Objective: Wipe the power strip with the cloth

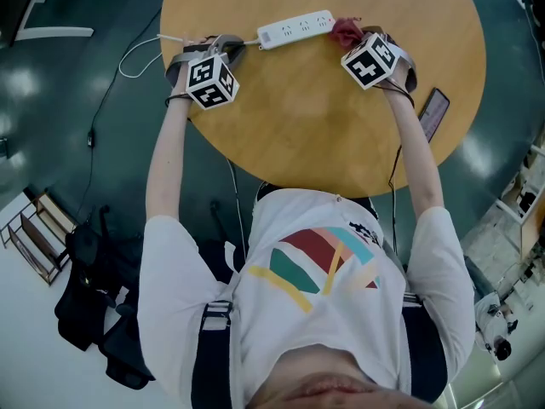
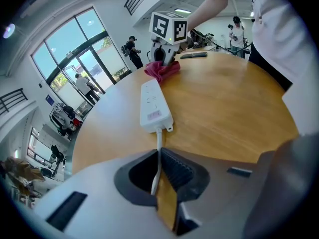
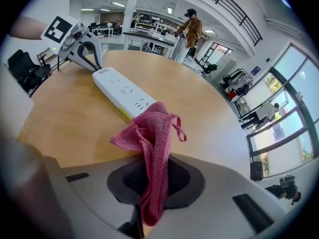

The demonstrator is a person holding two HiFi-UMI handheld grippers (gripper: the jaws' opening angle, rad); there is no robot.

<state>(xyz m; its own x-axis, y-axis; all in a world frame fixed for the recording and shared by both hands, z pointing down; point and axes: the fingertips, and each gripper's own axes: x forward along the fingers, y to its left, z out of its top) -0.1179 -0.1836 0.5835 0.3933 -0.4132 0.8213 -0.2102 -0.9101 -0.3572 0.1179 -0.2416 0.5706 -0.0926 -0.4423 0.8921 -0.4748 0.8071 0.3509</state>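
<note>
On the table (image 1: 298,126), left fingers (image 2: 177,169) pinch the power strip's (image 1: 295,29) cord (image 2: 158,146), right fingers (image 3: 183,178) the cloth (image 3: 152,133) beside it.

Tabletop (image 1: 324,126) lies open (phone (image 1: 433,113) near rim).

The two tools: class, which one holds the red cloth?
The right tool, jaws shut on the red cloth; the left tool pinches the cord of the power strip instead.
</note>
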